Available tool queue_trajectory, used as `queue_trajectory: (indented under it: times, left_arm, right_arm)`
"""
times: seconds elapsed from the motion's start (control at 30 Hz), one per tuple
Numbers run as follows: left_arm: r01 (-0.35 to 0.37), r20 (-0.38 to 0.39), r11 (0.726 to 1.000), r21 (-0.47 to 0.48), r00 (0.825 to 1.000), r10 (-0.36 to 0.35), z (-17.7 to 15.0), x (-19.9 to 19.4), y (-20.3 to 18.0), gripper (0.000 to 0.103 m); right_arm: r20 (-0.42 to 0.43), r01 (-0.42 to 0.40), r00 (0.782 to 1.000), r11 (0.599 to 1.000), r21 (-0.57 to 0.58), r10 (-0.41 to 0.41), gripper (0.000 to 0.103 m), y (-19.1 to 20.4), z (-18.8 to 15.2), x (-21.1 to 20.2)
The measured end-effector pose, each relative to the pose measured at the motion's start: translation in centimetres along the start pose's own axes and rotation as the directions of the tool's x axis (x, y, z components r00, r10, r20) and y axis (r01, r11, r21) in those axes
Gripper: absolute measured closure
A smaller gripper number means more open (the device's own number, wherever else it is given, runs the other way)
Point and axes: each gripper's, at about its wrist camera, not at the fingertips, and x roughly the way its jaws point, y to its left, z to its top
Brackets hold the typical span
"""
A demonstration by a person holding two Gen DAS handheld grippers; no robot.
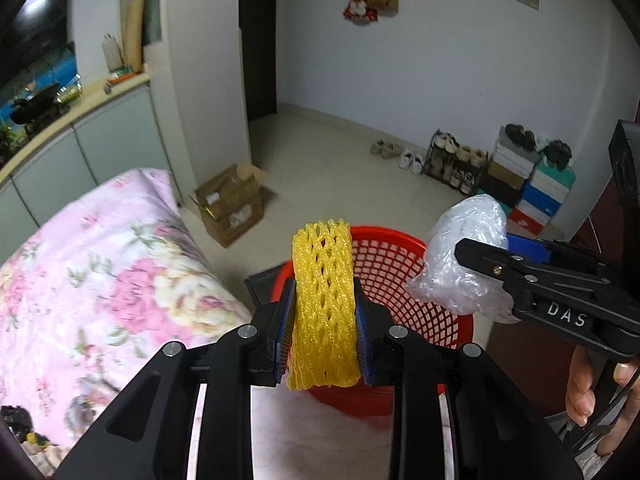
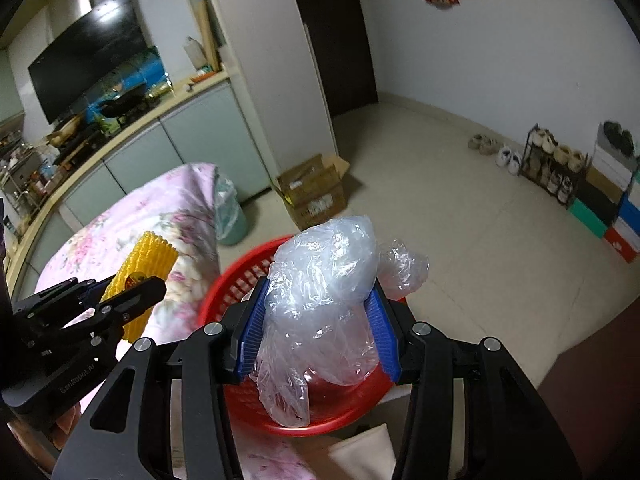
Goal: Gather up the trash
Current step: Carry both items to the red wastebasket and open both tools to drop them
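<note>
My left gripper (image 1: 324, 300) is shut on a yellow foam fruit net (image 1: 324, 308) and holds it upright over the near rim of a red mesh basket (image 1: 404, 276). My right gripper (image 2: 318, 312) is shut on a crumpled clear plastic bag (image 2: 320, 304) and holds it above the same red basket (image 2: 340, 404). In the left wrist view the right gripper (image 1: 492, 256) with the bag (image 1: 460, 256) is at the basket's right side. In the right wrist view the left gripper (image 2: 120, 296) with the yellow net (image 2: 148, 264) is to the left of the basket.
A surface with a pink floral cloth (image 1: 88, 280) lies to the left. An open cardboard box (image 1: 232, 204) sits on the tiled floor. A lined bin (image 2: 230, 212) stands behind the cloth. A shoe rack (image 1: 456, 164) and stacked shoeboxes (image 1: 536, 188) line the far wall.
</note>
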Motion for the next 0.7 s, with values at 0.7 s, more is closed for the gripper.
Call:
queue_trajectory:
  times: [0.7]
  left_arm:
    - [0.067, -0.157, 0.998, -0.003, 0.985, -0.066, -1.3, 6.5, -0.2, 0.052]
  right_arm:
    - [-0.162, 0.009, 0.987, 0.999, 0.051, 0.0, 0.044, -2.4, -1.3, 5.6]
